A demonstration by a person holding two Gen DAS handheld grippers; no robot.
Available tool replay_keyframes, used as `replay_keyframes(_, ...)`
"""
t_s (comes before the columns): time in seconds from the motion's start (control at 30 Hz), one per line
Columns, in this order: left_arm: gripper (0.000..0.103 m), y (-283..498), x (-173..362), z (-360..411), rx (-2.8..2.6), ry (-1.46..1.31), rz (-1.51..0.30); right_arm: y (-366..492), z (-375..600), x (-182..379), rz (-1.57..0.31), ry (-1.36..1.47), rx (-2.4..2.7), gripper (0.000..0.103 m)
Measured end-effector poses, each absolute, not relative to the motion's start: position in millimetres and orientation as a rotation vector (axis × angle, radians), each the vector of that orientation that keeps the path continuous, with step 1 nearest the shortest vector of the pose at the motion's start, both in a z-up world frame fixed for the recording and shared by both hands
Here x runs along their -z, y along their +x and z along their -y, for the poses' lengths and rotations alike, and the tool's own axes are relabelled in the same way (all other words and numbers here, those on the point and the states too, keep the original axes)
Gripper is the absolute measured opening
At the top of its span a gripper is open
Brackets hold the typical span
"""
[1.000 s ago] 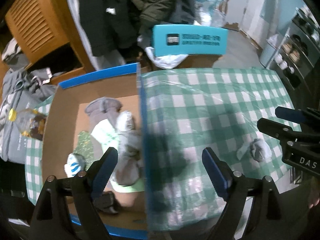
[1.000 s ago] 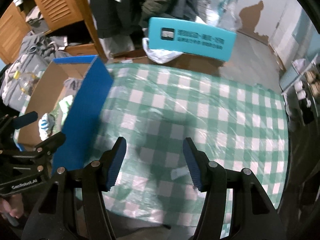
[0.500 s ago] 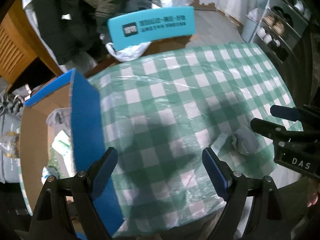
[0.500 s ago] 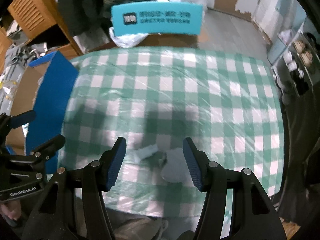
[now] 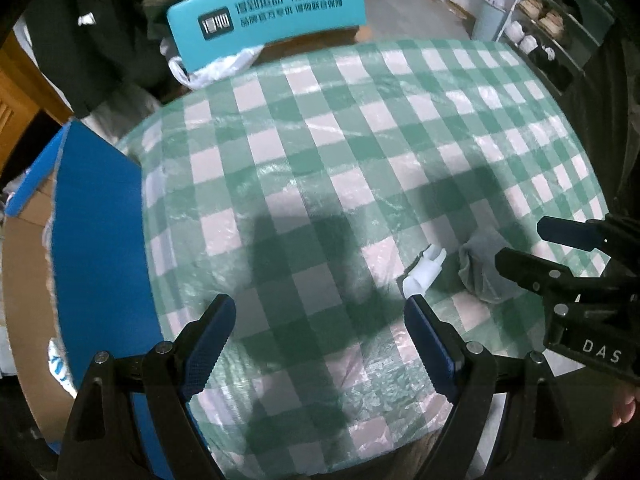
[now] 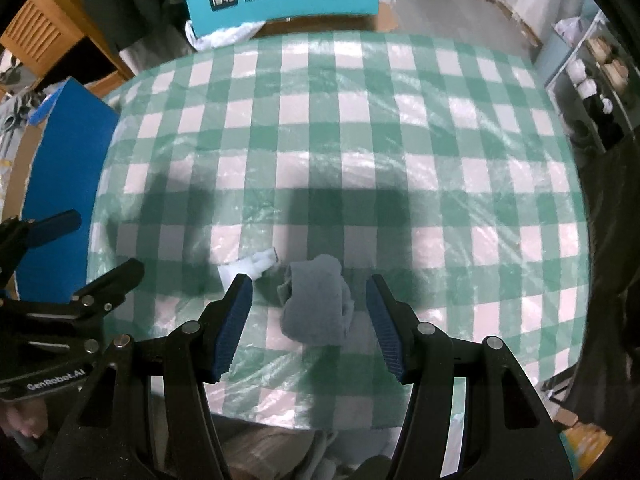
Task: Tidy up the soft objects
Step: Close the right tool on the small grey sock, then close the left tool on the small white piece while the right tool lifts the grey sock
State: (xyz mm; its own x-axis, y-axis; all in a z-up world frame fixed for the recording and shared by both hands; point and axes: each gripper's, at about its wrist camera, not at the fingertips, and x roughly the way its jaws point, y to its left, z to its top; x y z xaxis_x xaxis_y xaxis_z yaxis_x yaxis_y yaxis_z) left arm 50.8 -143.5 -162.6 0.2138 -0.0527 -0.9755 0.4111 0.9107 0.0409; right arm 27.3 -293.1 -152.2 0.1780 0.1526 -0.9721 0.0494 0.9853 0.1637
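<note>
Grey knit fabric, rolled into a soft lump that looks like a balled sock (image 6: 316,300), lies on the green-and-white checked plastic-covered tablecloth (image 6: 360,140) near the table's front edge. It should be light and squashy, likely to flatten and slip a little under the pads, so the thick middle of the roll is the best place to take it, not the loose cuff at its left. Just beside it, apart by a narrow gap, sits a small white scrap (image 6: 248,268); whether that is cloth or plastic is hard to tell through the blur.

The right gripper (image 6: 308,320) hovers with its blue ribbed fingers (image 6: 234,320) spread wide on either side of the roll, touching neither it nor the cloth. The left gripper (image 5: 320,344) is also wide apart and holds nothing, poised over bare tablecloth. The blue-walled cardboard box (image 5: 96,240) stands at the table's left edge, well apart from the sock.
</note>
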Motion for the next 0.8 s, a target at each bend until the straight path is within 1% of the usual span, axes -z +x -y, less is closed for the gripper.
replay_keyframes(0.63,0.087,55.8,192.6,159.3,0.374,0.308,-1.381,28.3,282.3,209.7,-1.53,0.128,-0.114,0.058)
replay_keyframes(0.67,0.087,55.4,193.1,161.4,0.38,0.31,-1.381,27.8,282.1,211.9,-1.534,0.121,-0.113,0.053)
replay_keyframes(0.7,0.087,55.3,193.4,163.3,0.385,0.312,-1.381,27.2,282.5,213.3,-1.535,0.12,-0.115,0.044)
replay_keyframes(0.8,0.087,54.7,195.2,170.1,0.402,0.317,-1.381,27.2,284.1,214.2,-1.529,0.121,-0.112,0.034)
